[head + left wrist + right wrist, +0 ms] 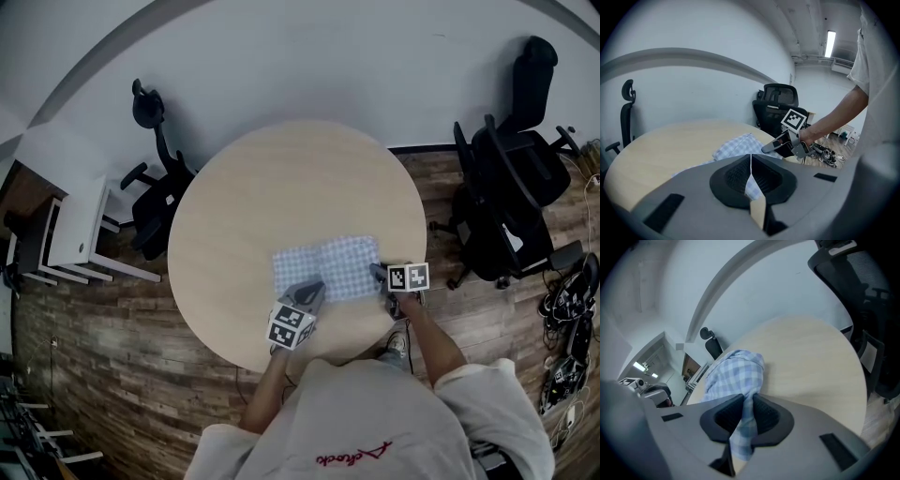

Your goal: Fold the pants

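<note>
Checked pants point(328, 265) lie folded on the round table point(281, 178), toward its 6 o'clock edge, with the long axis running 9 to 3 o'clock. The left gripper point(310, 289) bites the bundle's near edge at 7 o'clock, jaws pressed together on a thin fold. The right gripper point(382, 275) clamps the 3 o'clock end, cloth bunched between its jaws.

Round table point(291, 187), black chairs point(511, 187), wood floor point(122, 356)
</note>
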Demonstrator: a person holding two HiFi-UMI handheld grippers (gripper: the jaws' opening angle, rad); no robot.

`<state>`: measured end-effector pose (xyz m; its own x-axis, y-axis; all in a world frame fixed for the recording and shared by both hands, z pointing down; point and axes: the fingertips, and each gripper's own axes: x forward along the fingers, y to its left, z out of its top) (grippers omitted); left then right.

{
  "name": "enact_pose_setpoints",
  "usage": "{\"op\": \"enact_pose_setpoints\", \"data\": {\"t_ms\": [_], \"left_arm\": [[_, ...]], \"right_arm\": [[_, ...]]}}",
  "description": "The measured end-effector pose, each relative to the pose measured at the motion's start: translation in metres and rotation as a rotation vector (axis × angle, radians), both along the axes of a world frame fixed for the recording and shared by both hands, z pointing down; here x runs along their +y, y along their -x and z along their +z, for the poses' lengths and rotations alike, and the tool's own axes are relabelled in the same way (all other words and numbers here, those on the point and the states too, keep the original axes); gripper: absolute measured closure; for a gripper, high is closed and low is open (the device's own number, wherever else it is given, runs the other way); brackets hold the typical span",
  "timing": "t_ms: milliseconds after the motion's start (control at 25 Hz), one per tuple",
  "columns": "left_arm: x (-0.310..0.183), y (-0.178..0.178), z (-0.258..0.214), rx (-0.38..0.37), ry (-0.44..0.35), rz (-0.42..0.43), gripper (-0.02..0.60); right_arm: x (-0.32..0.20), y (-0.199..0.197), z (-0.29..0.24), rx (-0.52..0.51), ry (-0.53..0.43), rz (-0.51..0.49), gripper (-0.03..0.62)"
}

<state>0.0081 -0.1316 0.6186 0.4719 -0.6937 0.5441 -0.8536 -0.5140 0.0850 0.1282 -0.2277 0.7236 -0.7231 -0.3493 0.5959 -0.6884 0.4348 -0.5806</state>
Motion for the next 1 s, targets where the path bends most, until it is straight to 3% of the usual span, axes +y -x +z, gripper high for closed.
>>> {"op": "enact_pose_setpoints", "data": {"t_ms": [120,520,800,1000], "left_arm": [[-0.011,-0.019,-0.002,0.003,-0.004,0.025,0.546],[-0.038,-0.107,0.001,0.042,-0.005,0.134,0.546],[-0.037,-0.117,0.005,0.046,-0.003,0.154,0.546],[-0.032,-0.107,0.001,0.060,-0.012,0.164,0.546]], "right_arm": [[-0.008,-0.024,-0.006,-0.001,-0.012,0.019,0.517],[-0.033,-0.158,-0.012,0.077,-0.033,0.121,0.517],[-0.028,-0.166,-0.023,0.087,-0.058,0.125,0.517],[-0.018,-0.149,-0.052,0.031,-0.080,0.126,0.517]]}}
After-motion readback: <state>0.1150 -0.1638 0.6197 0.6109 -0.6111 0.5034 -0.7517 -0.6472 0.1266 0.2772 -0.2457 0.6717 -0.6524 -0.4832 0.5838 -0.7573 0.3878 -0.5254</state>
